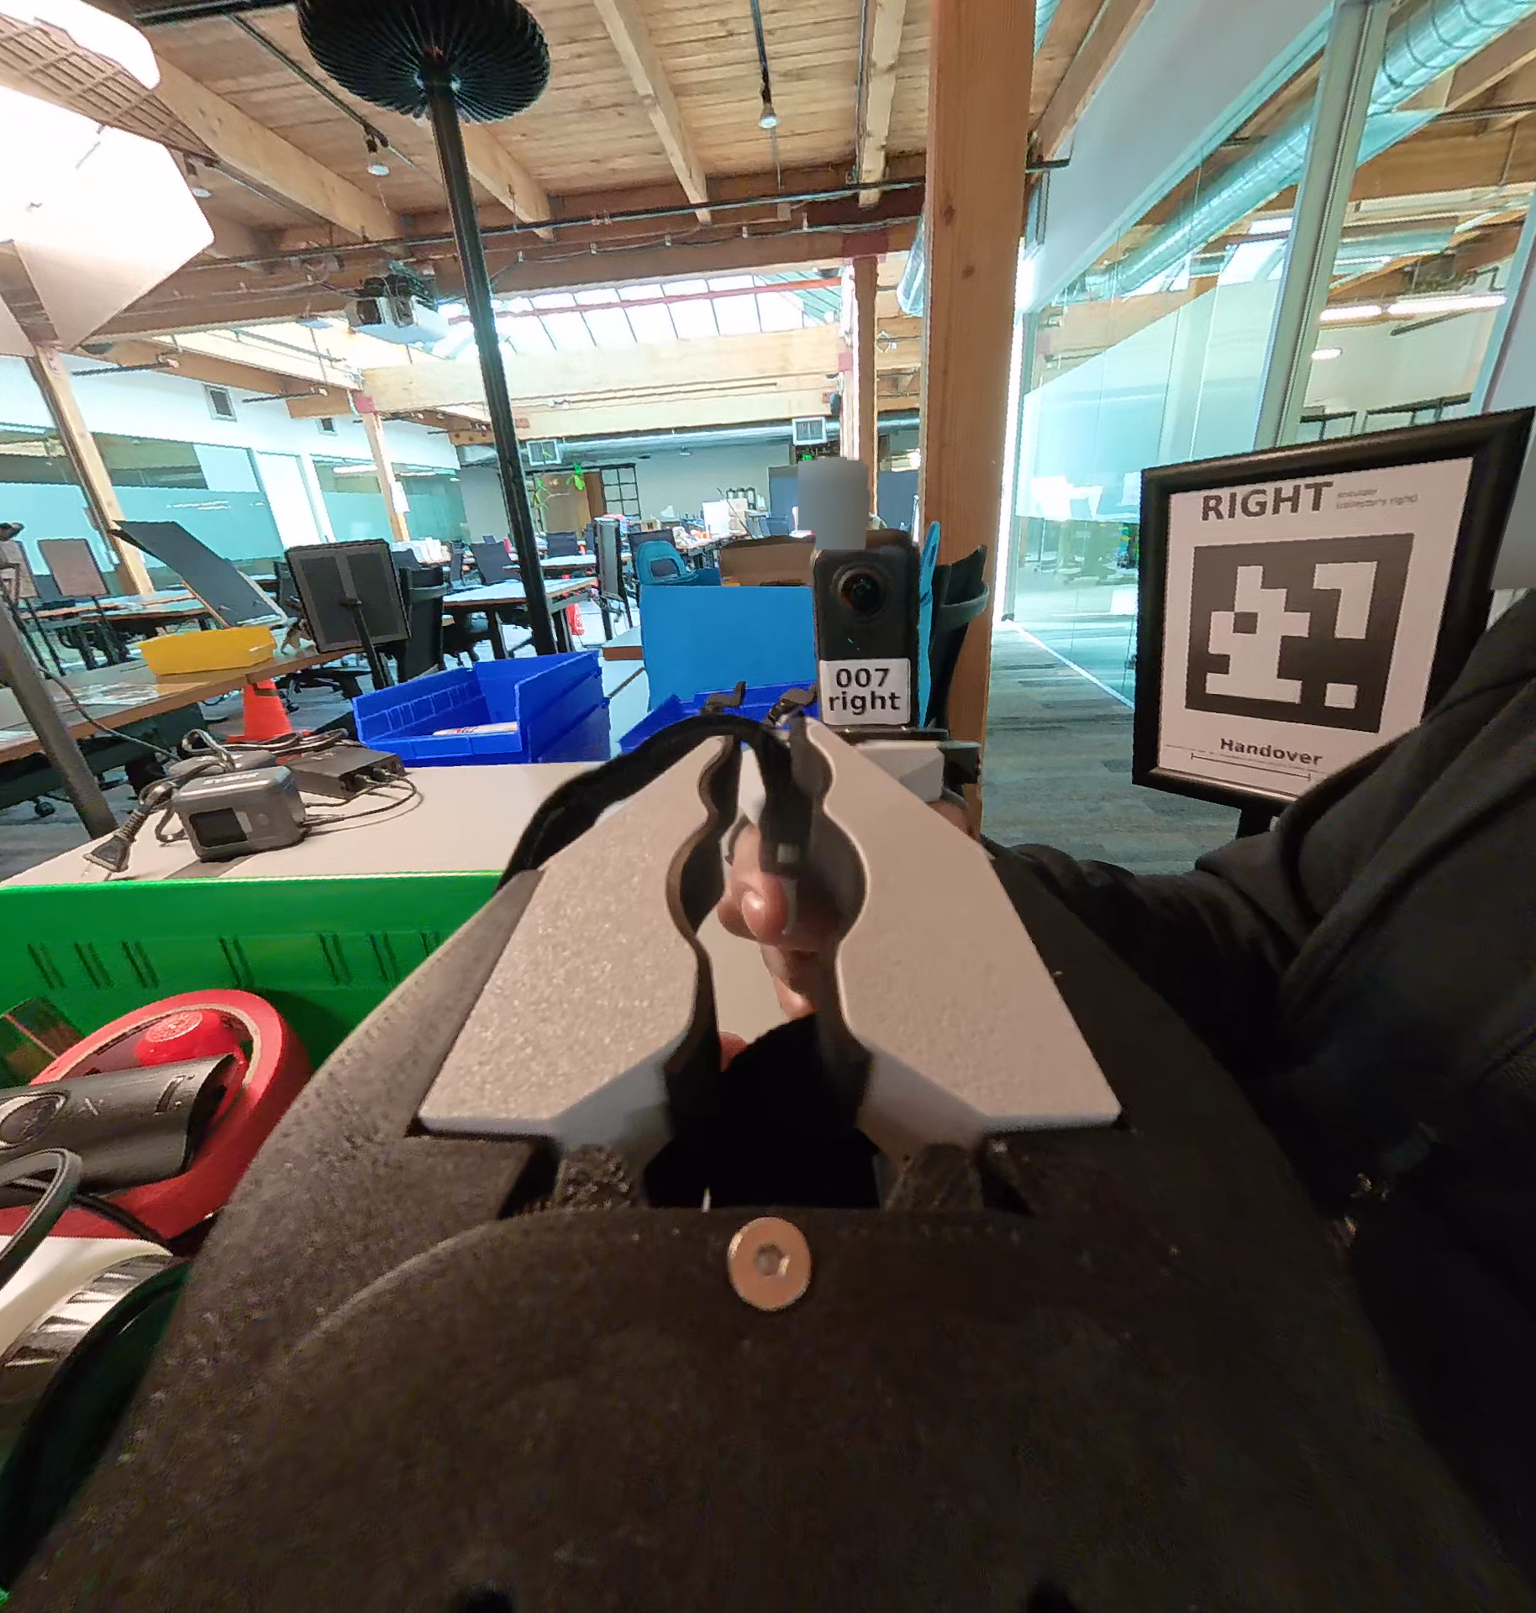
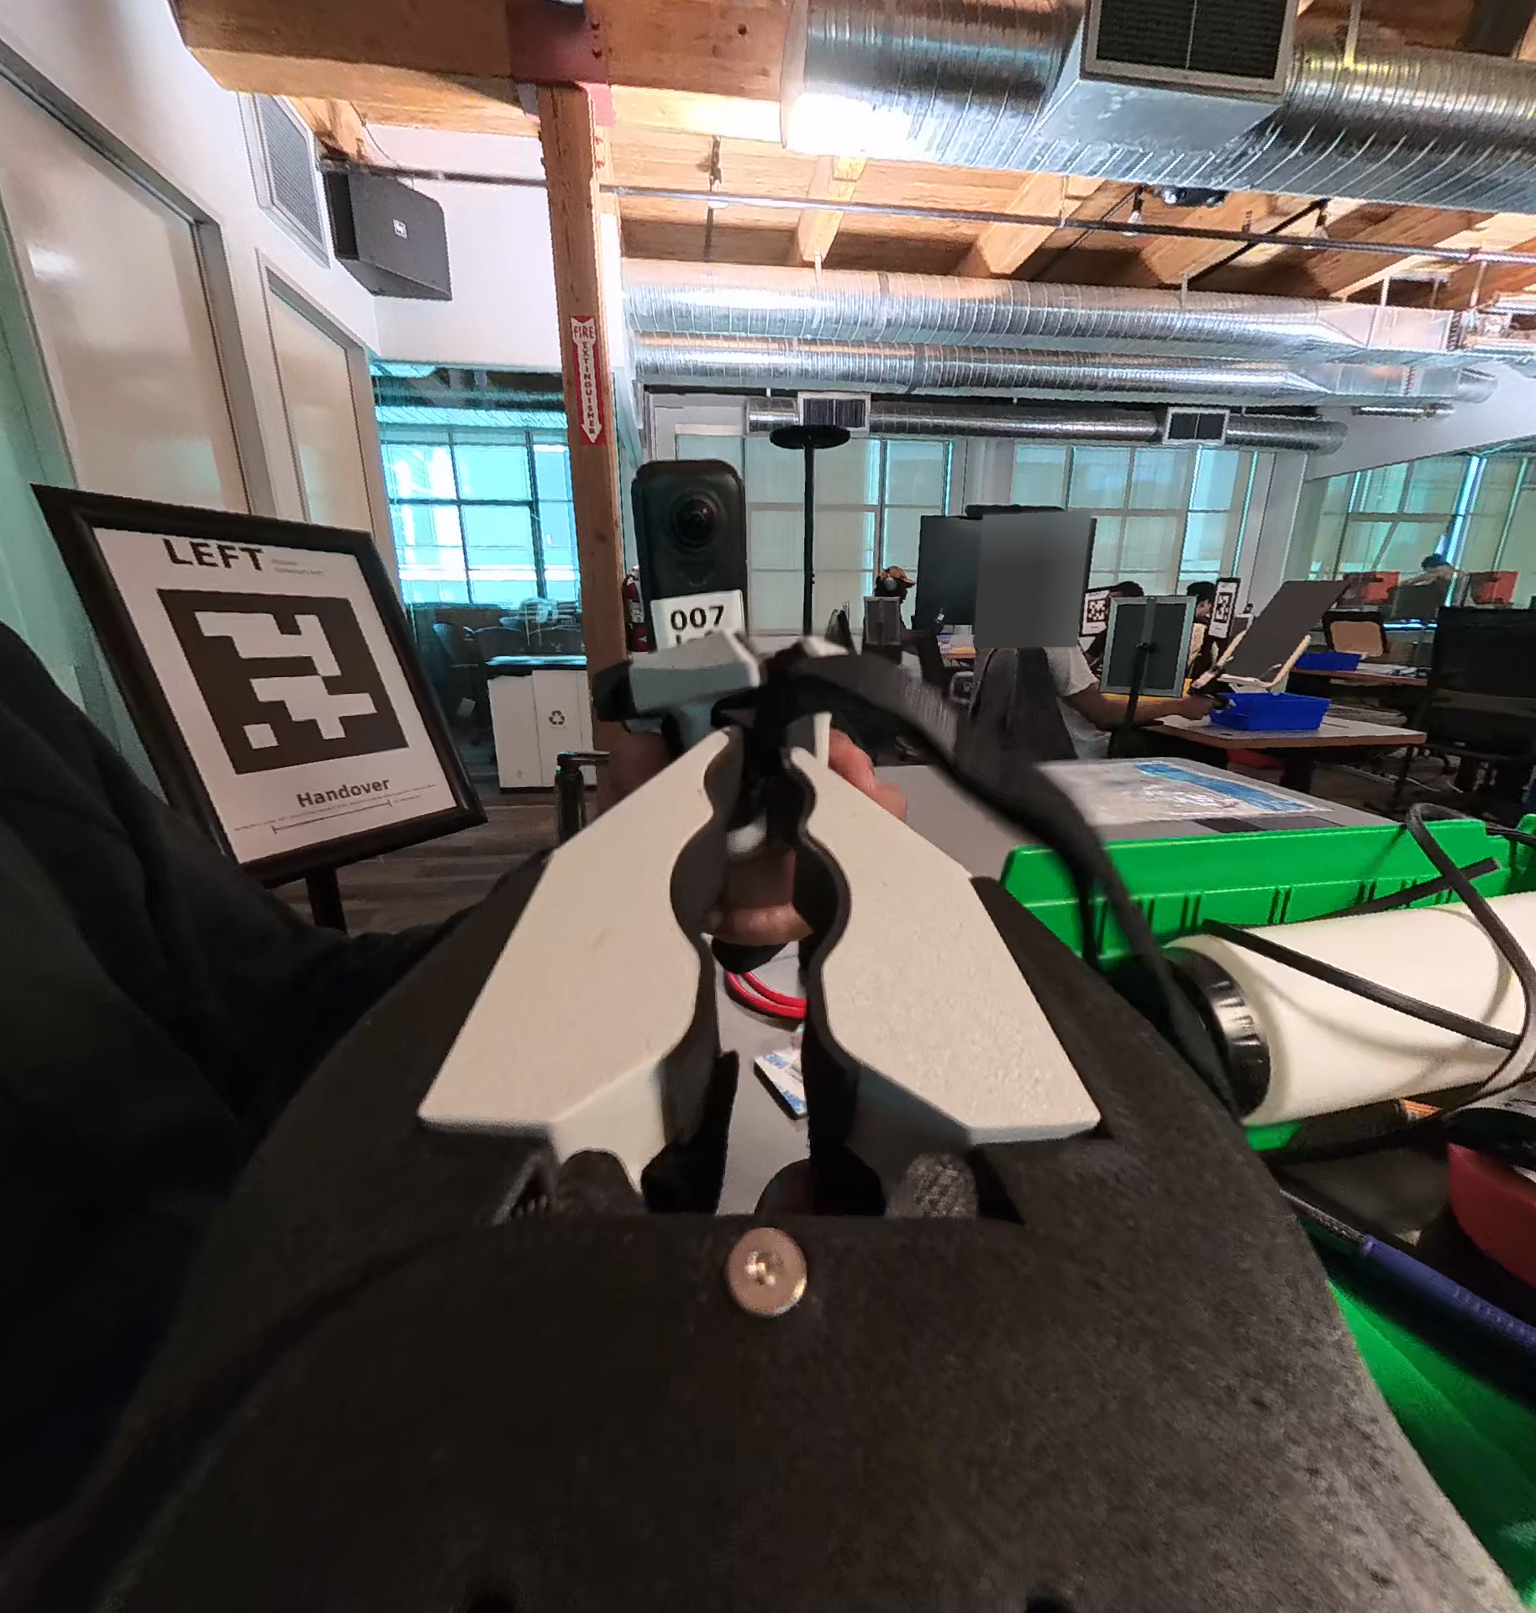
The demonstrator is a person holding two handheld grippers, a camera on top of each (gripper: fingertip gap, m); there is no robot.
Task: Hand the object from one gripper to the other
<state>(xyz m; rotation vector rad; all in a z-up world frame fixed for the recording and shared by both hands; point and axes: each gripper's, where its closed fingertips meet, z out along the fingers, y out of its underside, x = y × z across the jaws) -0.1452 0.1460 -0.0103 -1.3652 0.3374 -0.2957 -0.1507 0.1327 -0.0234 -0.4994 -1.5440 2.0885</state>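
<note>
I find both grippers raised nose to nose, tips meeting above the green bin (image 1: 223,925). The left gripper (image 1: 766,746) is clenched, its jaws drawn nearly together at the tip with a black strap (image 1: 564,799) pinched between them. From the pinch the strap runs back along the outside of the left finger and drops out of sight below. The right gripper (image 2: 760,751) is likewise drawn in, with dark material caught between its jaws. From there the strap (image 2: 965,742) trails off to the right and downward, blurred, towards the bin. The two sets of tips overlap in both views, so I judge that the right gripper has a true hold, but I cannot confirm that its pads bear on the strap rather than merely crowd it. The strap therefore sits at the meeting point, directly ahead of each gripper and in contact with both. Its long axis crosses the line between them, and its free length hangs to the side away from the operator's sleeve (image 1: 1358,916). Neither gripper is nearer; each is already at the strap. In my judgement the handover is at its midpoint, with two grips on one object. What remains is for one gripper to release, and the risk is that it opens before the other's hold is sound.
</note>
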